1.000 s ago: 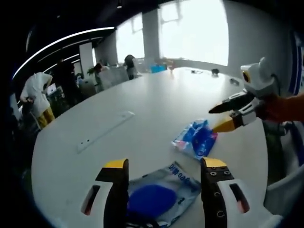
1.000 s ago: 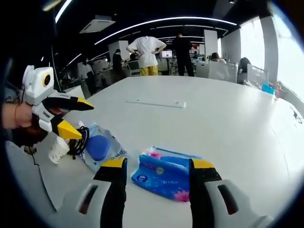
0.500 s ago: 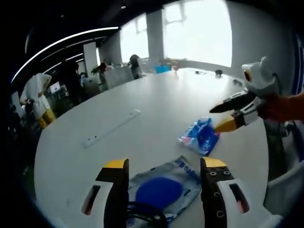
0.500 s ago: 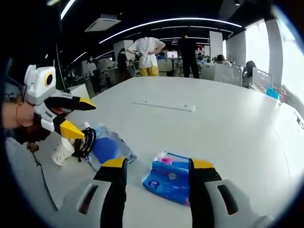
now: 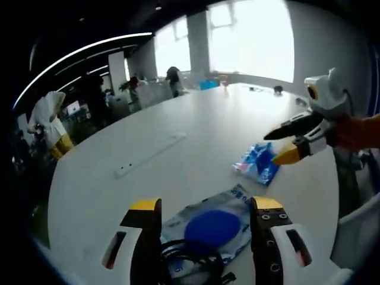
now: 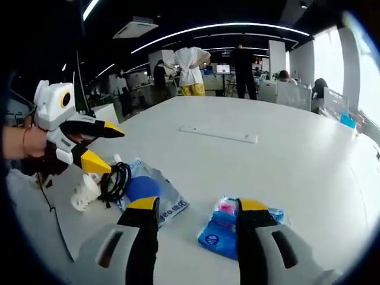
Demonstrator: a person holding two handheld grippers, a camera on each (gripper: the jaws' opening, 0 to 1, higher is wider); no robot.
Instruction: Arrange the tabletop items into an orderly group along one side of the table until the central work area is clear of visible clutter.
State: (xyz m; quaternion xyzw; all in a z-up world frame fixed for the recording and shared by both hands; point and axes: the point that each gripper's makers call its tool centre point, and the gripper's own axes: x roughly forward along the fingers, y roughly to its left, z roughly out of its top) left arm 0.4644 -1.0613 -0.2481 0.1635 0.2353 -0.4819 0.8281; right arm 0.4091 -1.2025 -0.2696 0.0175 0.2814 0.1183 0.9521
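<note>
White worktop [image 6: 285, 160] stretches mostly bare, with clutter already gathered low in the frames: blue tissue pack [image 6: 228, 234] between the parted right tool [image 6: 193, 208], clear pouch [image 5: 208, 228] and black cable [image 5: 187, 264] between the parted left tool [image 5: 205, 206], unaligned.

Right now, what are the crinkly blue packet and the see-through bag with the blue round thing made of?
The blue packet looks like soft printed plastic film: glossy and wrinkled. The clear bag seems thin plastic too, since the blue disc shows through. The disc's material is unclear.
</note>
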